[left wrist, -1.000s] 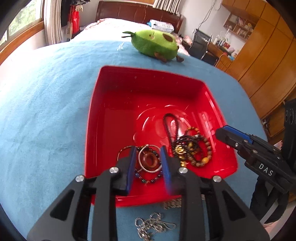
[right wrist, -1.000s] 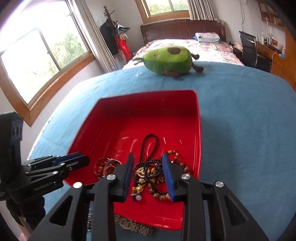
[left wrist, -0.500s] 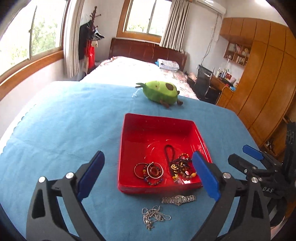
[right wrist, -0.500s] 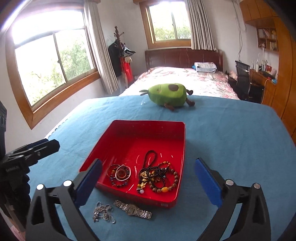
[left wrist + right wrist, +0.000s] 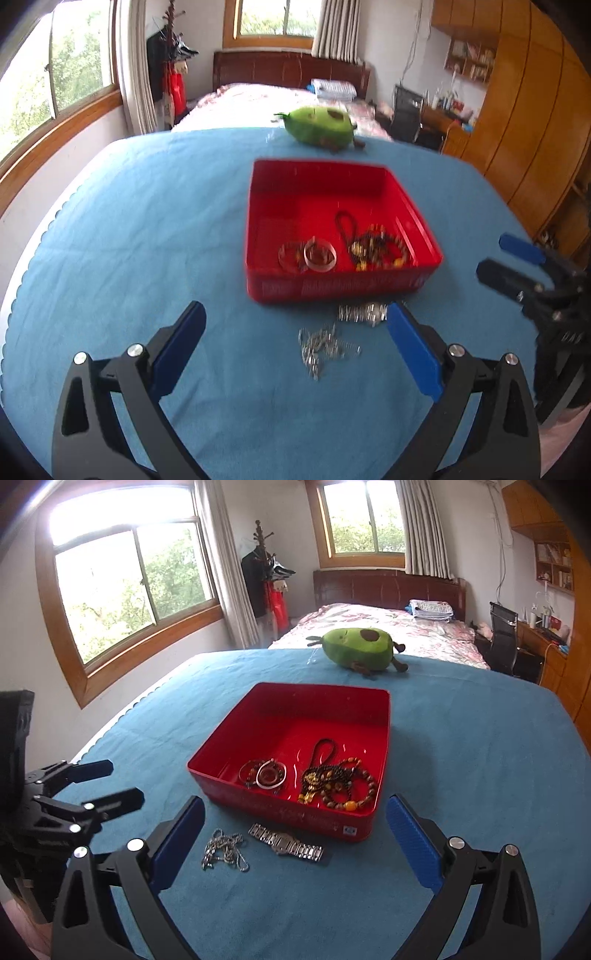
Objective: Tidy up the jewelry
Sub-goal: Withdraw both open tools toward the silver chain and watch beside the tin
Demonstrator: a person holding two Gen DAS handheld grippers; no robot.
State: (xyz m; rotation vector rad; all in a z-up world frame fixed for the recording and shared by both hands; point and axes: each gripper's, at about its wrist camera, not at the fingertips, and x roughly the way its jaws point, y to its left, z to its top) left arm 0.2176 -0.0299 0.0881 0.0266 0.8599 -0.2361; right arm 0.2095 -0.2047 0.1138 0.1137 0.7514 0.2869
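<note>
A red tray (image 5: pixel 384 734) sits on the blue cloth and holds bangles (image 5: pixel 267 774) and beaded bracelets (image 5: pixel 338 781); it also shows in the left wrist view (image 5: pixel 325 288). A silver chain (image 5: pixel 224 850) and a metal watch (image 5: pixel 286 842) lie on the cloth in front of the tray; the chain (image 5: pixel 323 347) and watch (image 5: pixel 364 313) also show in the left wrist view. My left gripper (image 5: pixel 295 347) is open and empty, low over the chain. My right gripper (image 5: pixel 295 842) is open and empty, near the watch.
A green avocado plush (image 5: pixel 360 650) lies behind the tray. The blue cloth (image 5: pixel 480 775) covers the whole table. A bed, windows and wooden cabinets stand beyond it. Each gripper shows at the other view's edge, the left one (image 5: pixel 79 794) and the right one (image 5: pixel 524 269).
Both grippers pulled back from over the tray and opened wide. The bangles and beads stay in the tray. The left gripper has dropped lower toward the chain.
</note>
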